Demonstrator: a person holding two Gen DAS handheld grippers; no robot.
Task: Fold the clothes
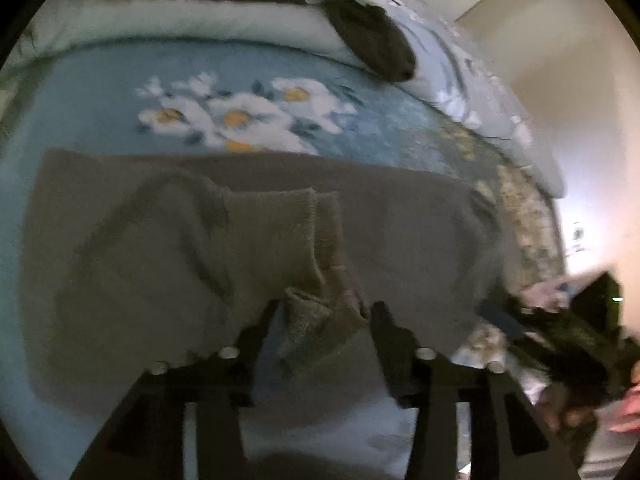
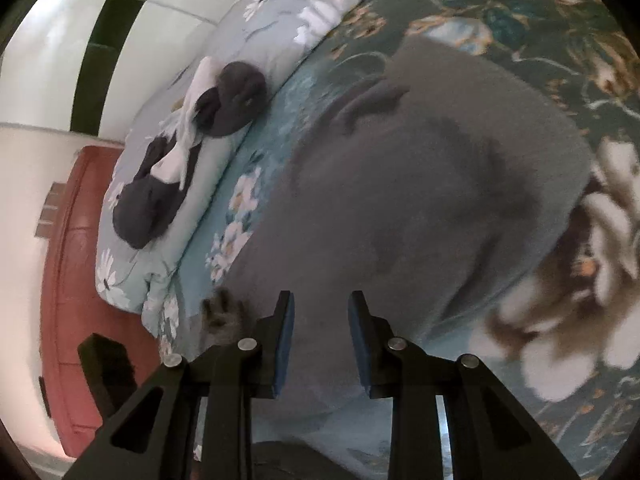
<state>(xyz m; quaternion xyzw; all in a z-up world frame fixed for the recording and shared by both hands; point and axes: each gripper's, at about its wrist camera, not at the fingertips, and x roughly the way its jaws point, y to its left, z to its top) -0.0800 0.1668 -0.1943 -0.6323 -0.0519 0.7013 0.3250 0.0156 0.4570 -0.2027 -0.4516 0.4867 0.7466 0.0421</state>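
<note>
The grey sweater lay spread on the floral bedspread, one ribbed cuff folded across its body. Your left gripper stood apart around that cuff, seemingly letting it go; your right gripper hovered apart and empty over the hem. You seemed mid sleeve-fold; next you needed the other sleeve. No containers showed; dark clothes sat on the quilt.

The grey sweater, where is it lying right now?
The grey sweater lies spread on the blue floral bedspread, just ahead of both grippers, with the folded quilt beyond it.
</note>
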